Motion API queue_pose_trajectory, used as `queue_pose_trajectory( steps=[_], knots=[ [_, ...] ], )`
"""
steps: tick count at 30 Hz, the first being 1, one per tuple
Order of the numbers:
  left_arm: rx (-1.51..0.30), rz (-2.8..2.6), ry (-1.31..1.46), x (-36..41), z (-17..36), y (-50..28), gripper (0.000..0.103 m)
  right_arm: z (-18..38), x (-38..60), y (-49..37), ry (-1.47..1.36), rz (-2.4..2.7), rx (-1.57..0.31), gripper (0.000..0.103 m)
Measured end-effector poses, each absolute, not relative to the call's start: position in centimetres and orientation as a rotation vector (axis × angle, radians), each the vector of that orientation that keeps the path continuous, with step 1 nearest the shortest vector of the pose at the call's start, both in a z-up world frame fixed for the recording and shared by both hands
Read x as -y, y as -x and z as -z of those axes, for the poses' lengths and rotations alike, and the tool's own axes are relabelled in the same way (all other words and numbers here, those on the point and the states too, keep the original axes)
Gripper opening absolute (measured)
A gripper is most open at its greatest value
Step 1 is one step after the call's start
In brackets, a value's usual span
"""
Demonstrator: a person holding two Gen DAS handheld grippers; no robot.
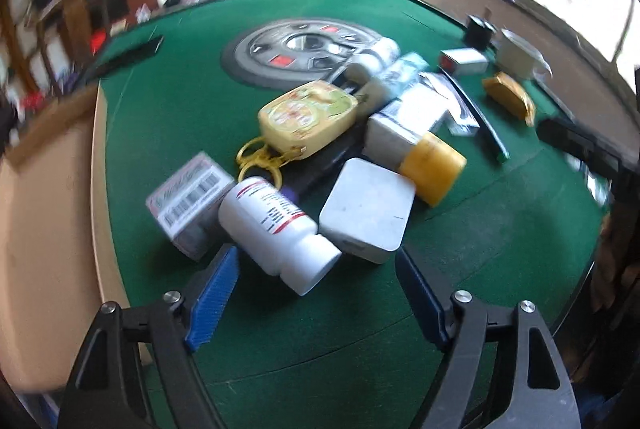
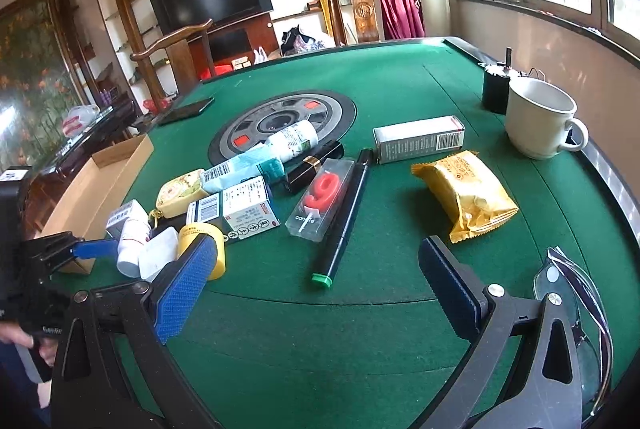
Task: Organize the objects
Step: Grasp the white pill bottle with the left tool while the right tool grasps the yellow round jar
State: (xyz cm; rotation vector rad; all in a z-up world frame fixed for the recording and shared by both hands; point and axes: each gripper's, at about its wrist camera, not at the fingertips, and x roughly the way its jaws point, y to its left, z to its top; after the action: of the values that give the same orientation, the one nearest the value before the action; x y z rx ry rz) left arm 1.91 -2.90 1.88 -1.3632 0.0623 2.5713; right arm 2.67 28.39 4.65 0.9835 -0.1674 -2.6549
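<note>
In the left wrist view, the left gripper (image 1: pixel 316 261) has its fingers (image 1: pixel 218 289) released, and the white pill bottle (image 1: pixel 276 229) lies on its side on the green surface (image 1: pixel 480 269) between their tips, untouched, with a barcode box (image 1: pixel 188 205) just beside it and a white square box (image 1: pixel 366 209) on its other side. In the right wrist view, the right gripper (image 2: pixel 312 269) also has its fingers released and empty, above the bare surface near the black marker (image 2: pixel 344 217); from the marker, the candle pack (image 2: pixel 320 199) lies just beside, and the yellow snack bag (image 2: pixel 464 193) and white mug (image 2: pixel 538 117) are farther off.
</note>
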Motion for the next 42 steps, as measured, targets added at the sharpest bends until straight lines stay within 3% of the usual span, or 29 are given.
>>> queue_pose_trajectory(
  steps=[2, 5, 8, 12, 21, 23, 33, 38, 42],
  knots=[
    [0.118, -2.546, 1.383, 4.0, -1.7, -1.7, 0.073, -4.6, -28.3, -2.6, -0.991, 2.648, 0.163, 0.102],
    [0.320, -2.553, 1.376, 5.2, -2.3, -1.7, 0.072, -4.5, -28.2, -2.5, -0.995, 2.651, 0.149, 0.102],
    [0.362, -2.577, 1.397, 5.7, -2.4, -1.2, 0.072, -4.5, -28.2, -2.6, -0.985, 2.654, 0.153, 0.102],
    [0.439, -2.574, 1.468, 6.3, -1.3, 0.1, 0.054, -4.5, -28.3, -2.6, -0.979, 2.654, 0.161, 0.102],
    [0.510, -2.560, 1.426, 6.3, -1.1, 1.9, 0.044, -4.5, -28.5, -2.6, -0.967, 2.632, 0.178, 0.102],
    [0.488, -2.568, 1.416, 6.6, -1.3, 1.5, 0.035, -4.4, -28.4, -2.5, -0.969, 2.622, 0.180, 0.102],
    [0.340, -2.572, 1.458, 6.3, -1.0, 1.1, 0.035, -4.7, -25.3, -2.1, -1.002, 2.458, 0.159, 0.099],
    [0.215, -2.572, 1.440, 5.8, -0.9, 0.5, 0.035, -4.8, -21.0, -1.1, -1.065, 2.435, -0.028, 0.073],
    [0.148, -2.591, 1.412, 5.5, -0.8, 0.2, 0.035, -3.8, -19.7, 0.2, -1.145, 2.424, -0.085, 0.069]
  ],
)
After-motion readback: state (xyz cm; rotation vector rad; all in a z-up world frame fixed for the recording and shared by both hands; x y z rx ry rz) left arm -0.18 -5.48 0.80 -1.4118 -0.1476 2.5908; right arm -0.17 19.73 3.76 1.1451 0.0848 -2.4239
